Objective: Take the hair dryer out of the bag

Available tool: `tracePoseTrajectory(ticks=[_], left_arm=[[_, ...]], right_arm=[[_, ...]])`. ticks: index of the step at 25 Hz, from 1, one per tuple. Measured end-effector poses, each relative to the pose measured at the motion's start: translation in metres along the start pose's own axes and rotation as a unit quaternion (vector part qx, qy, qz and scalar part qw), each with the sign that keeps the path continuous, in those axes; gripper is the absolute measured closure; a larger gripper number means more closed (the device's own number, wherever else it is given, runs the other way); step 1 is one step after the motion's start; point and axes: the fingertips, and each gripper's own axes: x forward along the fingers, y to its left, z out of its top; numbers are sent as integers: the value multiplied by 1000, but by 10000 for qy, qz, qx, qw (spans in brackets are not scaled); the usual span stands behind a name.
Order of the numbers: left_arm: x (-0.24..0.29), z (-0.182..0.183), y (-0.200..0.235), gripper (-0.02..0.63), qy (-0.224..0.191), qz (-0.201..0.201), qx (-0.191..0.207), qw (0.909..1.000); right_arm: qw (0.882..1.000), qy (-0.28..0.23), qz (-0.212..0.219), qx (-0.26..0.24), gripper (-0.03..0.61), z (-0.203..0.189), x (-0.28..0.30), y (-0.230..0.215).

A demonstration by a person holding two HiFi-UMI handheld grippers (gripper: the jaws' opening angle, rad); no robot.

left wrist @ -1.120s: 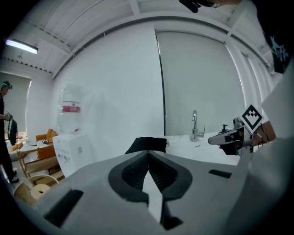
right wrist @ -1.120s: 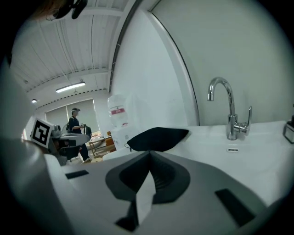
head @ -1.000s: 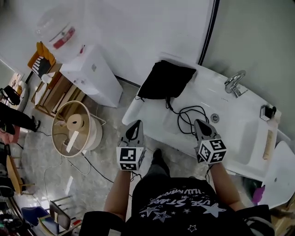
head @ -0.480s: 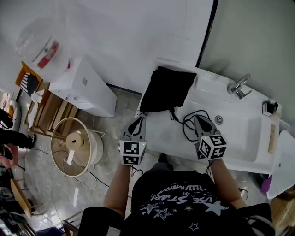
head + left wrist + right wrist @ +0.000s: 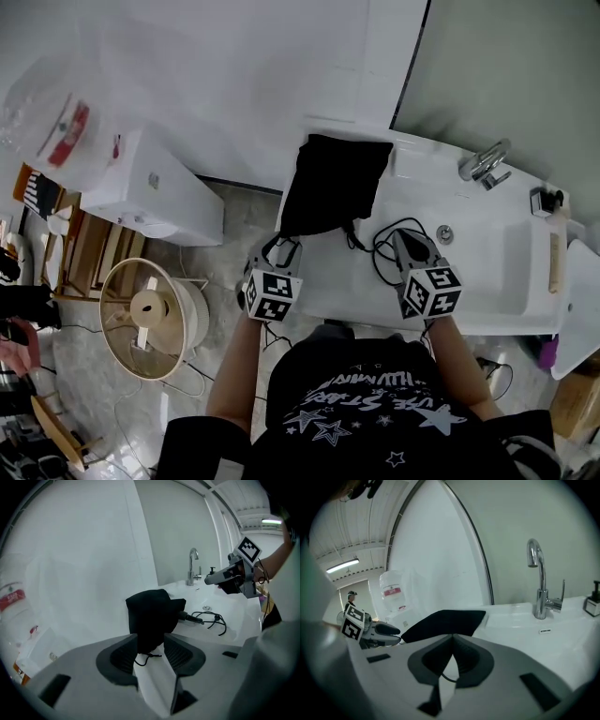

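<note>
A black cloth bag [image 5: 333,183] lies on the white washbasin counter [image 5: 356,272]. A black cord [image 5: 398,246] trails out of its right side and coils on the counter. The hair dryer itself is hidden inside the bag. My left gripper [image 5: 279,247] is at the bag's near end, its jaws opening. In the left gripper view the bag [image 5: 152,613] hangs its lower corner and drawstring between the pads [image 5: 119,656], which do not press on it. My right gripper [image 5: 405,240] is shut and empty over the cord, with the bag [image 5: 445,620] ahead of it.
A chrome faucet [image 5: 483,164] and a drain [image 5: 444,232] sit in the basin to the right. A soap dispenser [image 5: 544,202] stands at the far right. Left of the counter, on the floor, are a white water dispenser [image 5: 164,187] and a round fan [image 5: 150,314].
My left gripper has moved forward and down to the bag's near end, and its jaws have gone from shut to open. My right gripper has edged forward over the cord.
</note>
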Motion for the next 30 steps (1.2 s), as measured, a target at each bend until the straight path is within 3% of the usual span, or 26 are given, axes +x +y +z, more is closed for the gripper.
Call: tracePoseTrajectory(ticks=[4, 10, 19, 26, 30], left_arm=[[18, -5, -4, 392, 267, -166, 418, 9986], [38, -10, -5, 388, 514, -129, 1093, 9926], [55, -13, 3, 414, 663, 67, 1541, 9858], [58, -9, 14, 548, 668, 333, 1636, 9837], [58, -6, 14, 584, 635, 139, 1288, 9895]], right_arm=[[9998, 30, -159, 74, 572, -2, 3, -7], [9996, 76, -246, 65, 572, -6, 6, -7], [9996, 242, -137, -74, 572, -12, 16, -2], [9996, 267, -125, 15, 572, -12, 22, 0], [9995, 303, -63, -13, 572, -12, 25, 1]])
